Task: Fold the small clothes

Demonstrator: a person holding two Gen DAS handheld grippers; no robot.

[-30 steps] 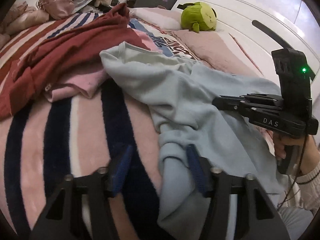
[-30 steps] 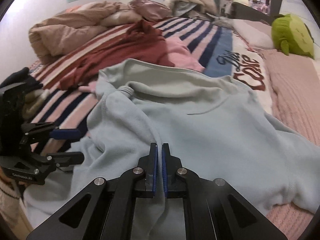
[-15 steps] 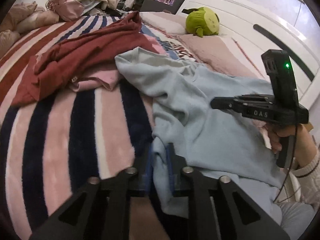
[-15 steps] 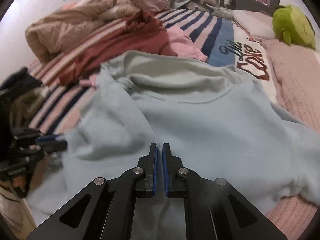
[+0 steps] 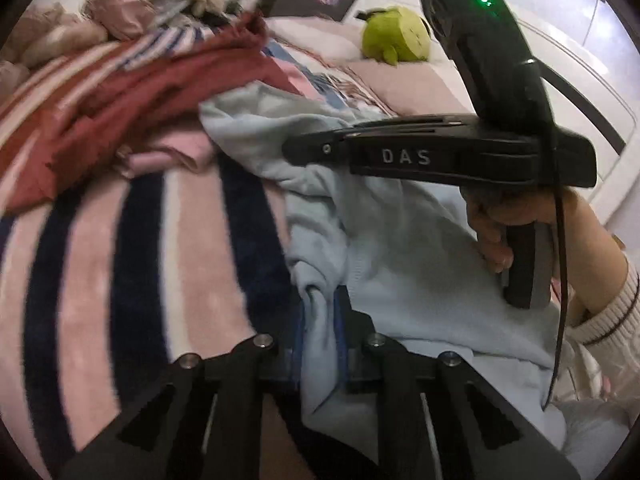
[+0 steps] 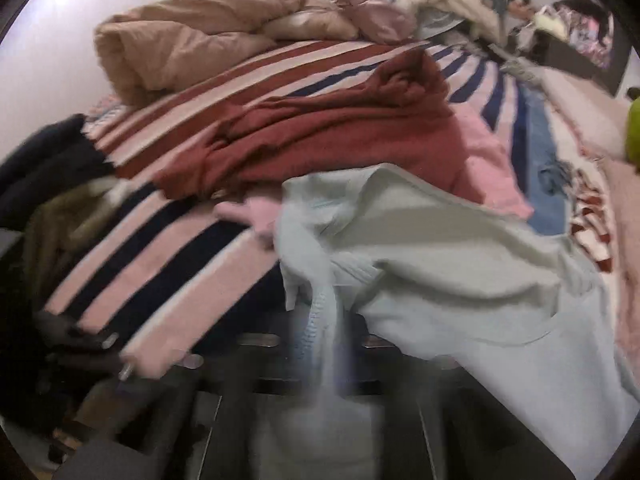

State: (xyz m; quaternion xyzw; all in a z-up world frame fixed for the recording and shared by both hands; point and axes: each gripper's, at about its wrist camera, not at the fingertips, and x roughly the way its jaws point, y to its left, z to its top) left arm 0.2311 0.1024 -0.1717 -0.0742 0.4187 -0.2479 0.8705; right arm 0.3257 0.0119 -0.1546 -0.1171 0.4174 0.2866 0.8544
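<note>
Your left gripper (image 5: 319, 322) sits at the bottom centre of its view, its 2 blue-padded fingers clamped on a bunched fold of the pale blue fleece sweatshirt (image 5: 404, 264). That sweatshirt spreads from the centre toward the lower right of the frame, lying on the pink, navy and maroon striped blanket (image 5: 100, 272). Your right gripper (image 6: 324, 344), blurred at the bottom centre of its own view, is pinched on another gathered edge of the same sweatshirt (image 6: 460, 280). A crumpled maroon knit garment (image 6: 328, 128) lies above it, and a green plush toy (image 5: 394, 38) sits at the upper right of the left view.
</note>
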